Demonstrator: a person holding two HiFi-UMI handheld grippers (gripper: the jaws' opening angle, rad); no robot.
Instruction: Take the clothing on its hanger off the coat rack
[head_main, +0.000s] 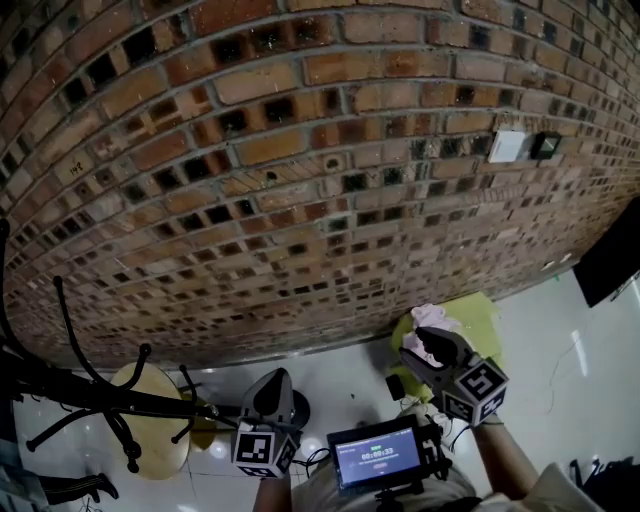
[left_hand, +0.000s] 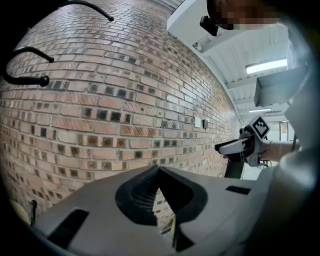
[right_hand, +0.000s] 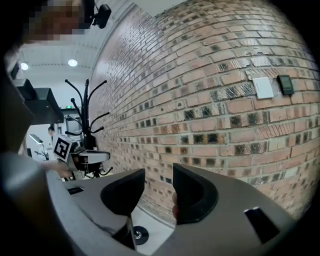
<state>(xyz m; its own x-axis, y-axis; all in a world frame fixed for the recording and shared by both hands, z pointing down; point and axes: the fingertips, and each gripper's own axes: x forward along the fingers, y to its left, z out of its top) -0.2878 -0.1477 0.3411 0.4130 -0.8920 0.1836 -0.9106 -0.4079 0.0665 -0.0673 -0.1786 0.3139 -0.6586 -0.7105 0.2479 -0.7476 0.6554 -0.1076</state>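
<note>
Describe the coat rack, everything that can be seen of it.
The coat rack is black and looks like metal: a slim upright pole with thin arms that curve upward and end in small ball tips. It stands at the person's left, close to the brick wall, beside a round tan top. The arms in view are bare.
</note>
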